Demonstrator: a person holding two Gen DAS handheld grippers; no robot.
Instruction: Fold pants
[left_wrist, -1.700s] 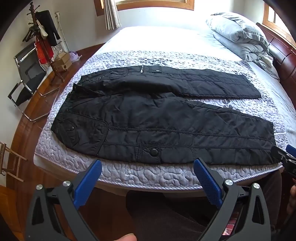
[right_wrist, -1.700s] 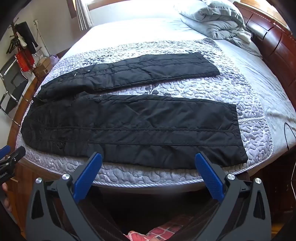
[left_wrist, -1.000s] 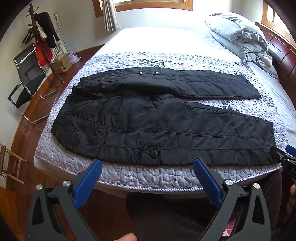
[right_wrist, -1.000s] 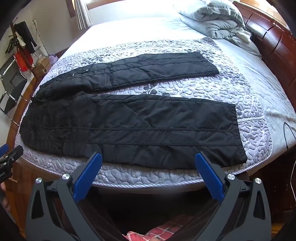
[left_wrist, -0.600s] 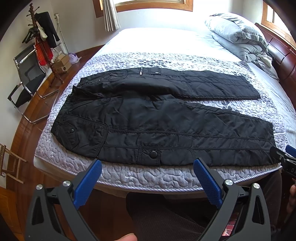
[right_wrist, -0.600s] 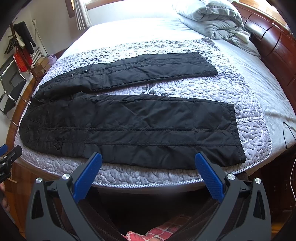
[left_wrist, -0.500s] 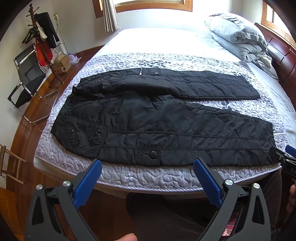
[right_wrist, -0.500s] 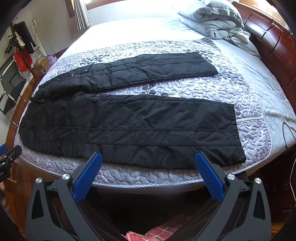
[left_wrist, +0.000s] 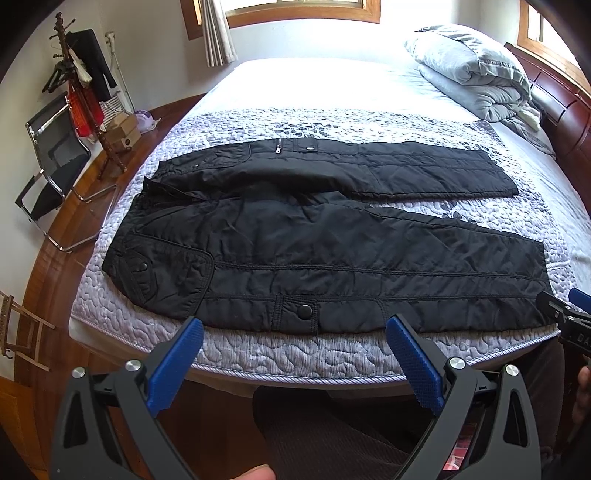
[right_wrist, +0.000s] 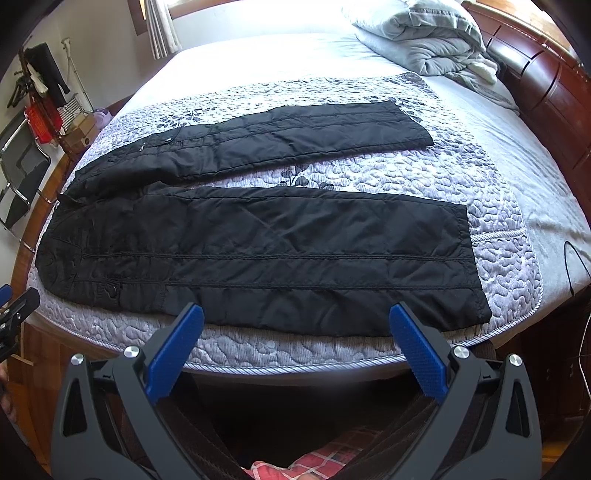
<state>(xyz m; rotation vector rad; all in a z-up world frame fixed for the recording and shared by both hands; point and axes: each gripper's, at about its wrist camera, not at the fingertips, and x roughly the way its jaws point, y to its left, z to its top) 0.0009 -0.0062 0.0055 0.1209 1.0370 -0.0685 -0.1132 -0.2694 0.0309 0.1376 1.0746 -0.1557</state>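
- Where the quilted bedspread (left_wrist: 303, 354) covers the near part of the bed, the black padded pants (left_wrist: 332, 251) lie flat and unfolded, waist to the left, the two legs spread apart toward the right.
- The near leg runs along the bed's front edge; the far leg angles away, bedspread showing between them.
- Left gripper (left_wrist: 295, 334): jaws spread wide, holding nothing, just short of the near edge by the pocket snap (left_wrist: 305, 312).
- Right gripper (right_wrist: 297, 317): jaws spread wide, empty, before the near leg's lower half.
- A folded grey duvet (right_wrist: 417, 40) sits by the wooden headboard (right_wrist: 546, 85).
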